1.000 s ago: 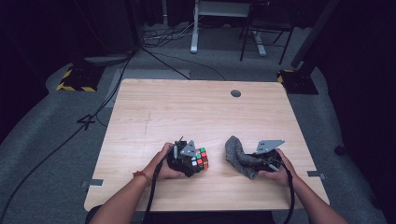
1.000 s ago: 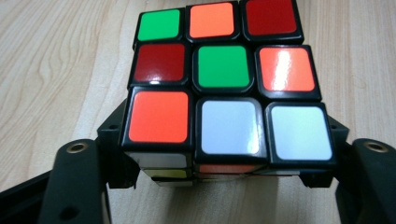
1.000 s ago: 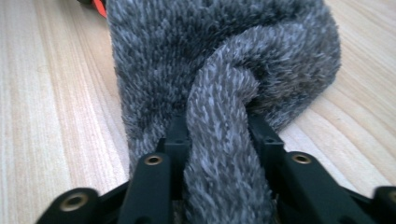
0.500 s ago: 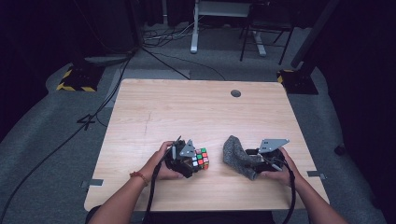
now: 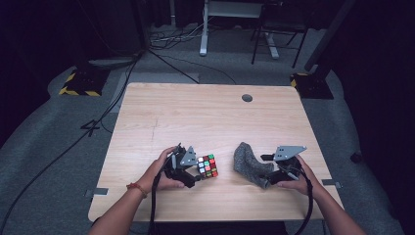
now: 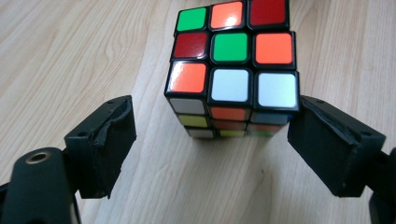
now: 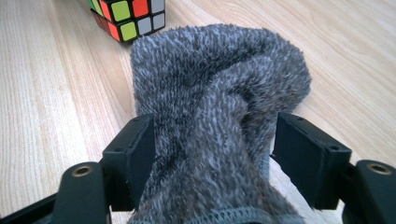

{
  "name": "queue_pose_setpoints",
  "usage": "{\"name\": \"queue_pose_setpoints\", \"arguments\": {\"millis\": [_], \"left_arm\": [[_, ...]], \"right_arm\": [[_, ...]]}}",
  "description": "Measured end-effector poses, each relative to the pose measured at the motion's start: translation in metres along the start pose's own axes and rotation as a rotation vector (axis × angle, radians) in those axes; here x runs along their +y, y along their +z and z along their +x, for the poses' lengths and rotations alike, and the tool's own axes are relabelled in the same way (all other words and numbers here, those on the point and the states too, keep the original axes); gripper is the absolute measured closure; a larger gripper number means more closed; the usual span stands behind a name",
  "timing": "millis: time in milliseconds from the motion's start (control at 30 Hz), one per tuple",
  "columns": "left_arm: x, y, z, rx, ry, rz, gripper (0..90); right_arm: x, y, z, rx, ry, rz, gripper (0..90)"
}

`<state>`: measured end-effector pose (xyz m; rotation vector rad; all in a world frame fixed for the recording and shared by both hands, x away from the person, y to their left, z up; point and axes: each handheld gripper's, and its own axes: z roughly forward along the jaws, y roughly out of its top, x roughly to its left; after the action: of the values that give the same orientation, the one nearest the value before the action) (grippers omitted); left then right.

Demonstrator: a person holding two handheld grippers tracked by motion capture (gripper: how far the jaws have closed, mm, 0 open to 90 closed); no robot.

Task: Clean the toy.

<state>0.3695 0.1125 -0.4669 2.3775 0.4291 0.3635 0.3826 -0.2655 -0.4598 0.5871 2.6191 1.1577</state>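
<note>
Left gripper [image 6: 210,154] jaws have just opened, clear of the cube [image 6: 232,70] ahead. Right gripper [image 7: 212,158] jaws have just opened, straddling the sock [image 7: 215,107]; risk: fuzzy fabric snagging a pad on withdrawal

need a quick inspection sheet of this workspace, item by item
surface: wooden table, bare, with a round grommet at the far edge
job's things: puzzle cube scrambled, standing on the table; grey fuzzy sock lying crumpled to its right
clutter: nothing seen
grippers: left gripper jaws have just been opening, apart from the cube; right gripper jaws have just been opening, the sock between them
cables: one trails from each gripper toward the person; more on the floor
surroundings: dark room, grey carpet, stand legs behind
</note>
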Motion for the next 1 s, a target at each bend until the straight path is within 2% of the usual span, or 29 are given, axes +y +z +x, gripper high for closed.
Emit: {"name": "queue_pose_setpoints", "arguments": {"millis": [200, 367, 500, 567, 700, 1000], "left_arm": [[-0.01, -0.017, -0.003, 0.03, 0.004, 0.003, 16.1], [-0.021, -0.029, -0.004, 0.058, -0.006, 0.016, 16.1], [-0.033, -0.037, -0.004, 0.072, -0.02, 0.037, 16.2], [-0.038, -0.04, -0.003, 0.08, -0.028, 0.044, 16.2], [-0.048, -0.044, -0.003, 0.089, -0.039, 0.052, 16.4], [-0.072, -0.053, 0.0, 0.115, -0.118, 0.058, 16.4]], "right_arm": [[0.005, -0.007, 0.001, -0.033, -0.018, 0.016, 29.7], [0.01, -0.011, 0.001, -0.049, -0.023, 0.008, 29.4], [0.01, -0.01, 0.003, -0.055, -0.033, 0.031, 29.2], [0.006, -0.01, 0.004, -0.061, -0.039, 0.056, 29.2], [-0.004, -0.014, 0.004, -0.079, -0.02, 0.063, 29.1], [-0.031, -0.024, 0.005, -0.112, 0.027, 0.077, 27.8]]}}
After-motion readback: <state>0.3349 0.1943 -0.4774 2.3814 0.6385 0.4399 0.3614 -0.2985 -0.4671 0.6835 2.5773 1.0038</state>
